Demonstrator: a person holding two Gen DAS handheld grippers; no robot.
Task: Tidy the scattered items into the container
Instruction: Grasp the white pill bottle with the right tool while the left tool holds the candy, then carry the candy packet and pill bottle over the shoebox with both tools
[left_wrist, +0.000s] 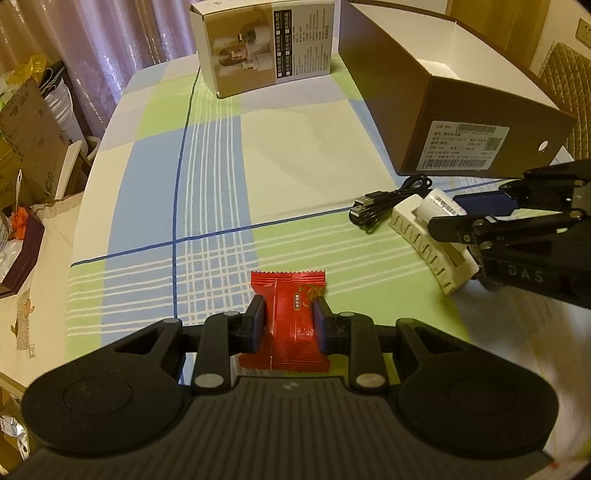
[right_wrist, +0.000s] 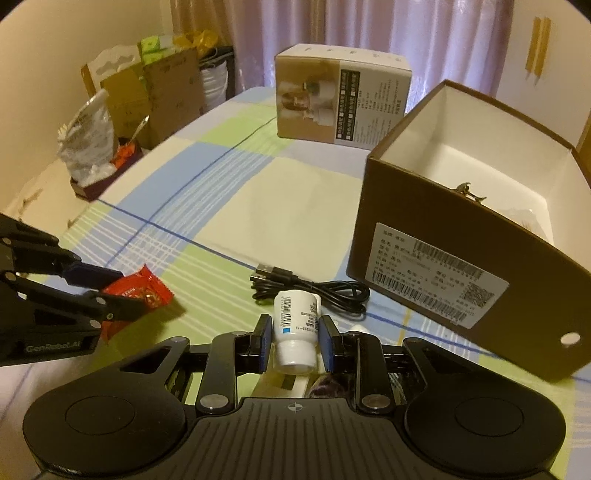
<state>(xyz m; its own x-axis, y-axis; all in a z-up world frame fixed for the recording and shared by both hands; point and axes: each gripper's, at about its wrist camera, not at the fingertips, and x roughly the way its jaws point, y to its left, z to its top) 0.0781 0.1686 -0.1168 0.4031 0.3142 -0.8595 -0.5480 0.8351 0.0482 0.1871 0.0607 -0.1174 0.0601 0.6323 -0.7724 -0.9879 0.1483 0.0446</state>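
Red foil crinkles between the blue pads of the left gripper (left_wrist: 289, 325), which pinch a snack packet (left_wrist: 289, 317) across its middle, low over the checked tablecloth (left_wrist: 295, 155). The right gripper (right_wrist: 291, 341) clamps a small white bottle (right_wrist: 296, 329) lying on its side, cap toward the camera; just beside it sits a white ribbed hair claw (left_wrist: 428, 247), and a coiled black USB cable (right_wrist: 314, 288) lies near the foot of the open brown cardboard box (right_wrist: 439, 229).

The packet is slick and soft, so I judge it could slide or fold out of the pads on the way up. The bottle is round and held on its curved body, so it may roll or pivot. The box wall stands tall; a low carry could knock it or drop items short.
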